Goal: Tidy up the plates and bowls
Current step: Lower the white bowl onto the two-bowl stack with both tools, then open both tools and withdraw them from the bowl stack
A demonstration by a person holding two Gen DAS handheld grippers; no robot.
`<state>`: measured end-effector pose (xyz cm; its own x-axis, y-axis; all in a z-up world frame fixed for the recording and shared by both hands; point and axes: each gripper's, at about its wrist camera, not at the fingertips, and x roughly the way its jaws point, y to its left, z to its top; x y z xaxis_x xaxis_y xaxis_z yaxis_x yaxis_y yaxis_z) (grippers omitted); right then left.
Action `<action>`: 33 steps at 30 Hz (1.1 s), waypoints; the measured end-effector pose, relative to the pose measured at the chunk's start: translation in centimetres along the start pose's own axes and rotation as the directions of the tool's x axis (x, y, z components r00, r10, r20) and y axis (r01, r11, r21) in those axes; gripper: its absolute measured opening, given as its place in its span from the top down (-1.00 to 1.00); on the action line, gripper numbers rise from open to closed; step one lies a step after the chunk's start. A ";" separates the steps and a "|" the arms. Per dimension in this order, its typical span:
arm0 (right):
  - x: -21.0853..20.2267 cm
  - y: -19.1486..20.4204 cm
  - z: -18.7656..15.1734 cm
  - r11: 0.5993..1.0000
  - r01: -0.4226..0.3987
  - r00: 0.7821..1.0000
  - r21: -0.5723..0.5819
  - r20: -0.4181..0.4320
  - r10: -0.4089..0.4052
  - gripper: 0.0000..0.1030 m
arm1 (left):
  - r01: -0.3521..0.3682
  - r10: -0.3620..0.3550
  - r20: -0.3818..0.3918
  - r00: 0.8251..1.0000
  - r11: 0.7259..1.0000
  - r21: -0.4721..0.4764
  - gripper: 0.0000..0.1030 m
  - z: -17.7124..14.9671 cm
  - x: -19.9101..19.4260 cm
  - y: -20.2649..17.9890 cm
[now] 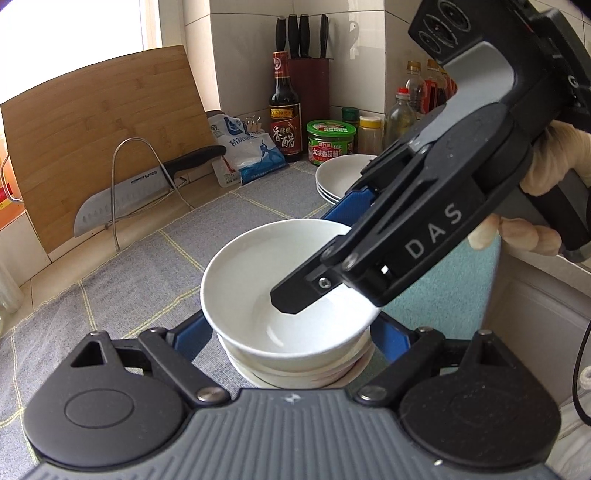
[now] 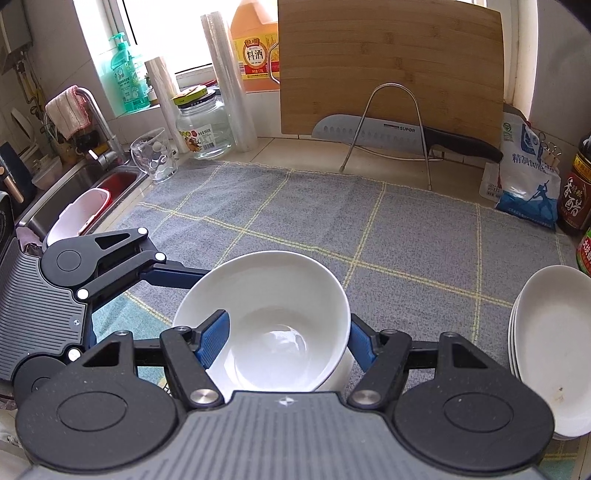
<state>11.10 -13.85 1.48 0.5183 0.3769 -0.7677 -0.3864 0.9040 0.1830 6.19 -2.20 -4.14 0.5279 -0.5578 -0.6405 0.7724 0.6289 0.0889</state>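
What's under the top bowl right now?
The top bowl sits on a stack of white bowls; only their rims show. How many there are, and the cloth directly beneath, is covered.

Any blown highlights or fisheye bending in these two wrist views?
Left wrist: window clipped to white; top bowl stays readable, cutting board edges bow outward. Right wrist: window also blown out, plate stack stretched at the frame edge; both views sharp.
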 end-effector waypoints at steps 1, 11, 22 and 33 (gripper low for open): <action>0.1 0.0 0.0 1.000 0.001 1.000 -0.002 -0.001 -0.001 -0.42 | 0.002 -0.002 -0.001 1.000 1.000 -0.005 -0.78 0.0 0.0 0.1; 0.6 -0.1 -0.3 1.000 0.009 1.000 -0.012 -0.009 -0.009 -0.42 | 0.025 -0.026 -0.020 0.999 0.999 -0.034 -0.79 0.1 0.3 0.5; 0.8 -0.1 -0.4 1.000 0.006 1.000 -0.012 -0.011 -0.007 -0.47 | 0.050 -0.052 -0.034 0.998 0.997 -0.061 -0.82 -0.1 0.5 1.0; 0.1 0.9 -0.7 0.999 0.023 1.000 -0.041 0.016 -0.022 -0.86 | 0.059 -0.060 -0.041 0.997 0.998 -0.025 -0.84 -0.6 -0.4 0.9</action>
<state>10.32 -13.16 1.12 0.5389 0.3600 -0.7616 -0.4054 0.9033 0.1402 6.41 -1.10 -4.31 0.4656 -0.5718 -0.6755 0.7932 0.6082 0.0319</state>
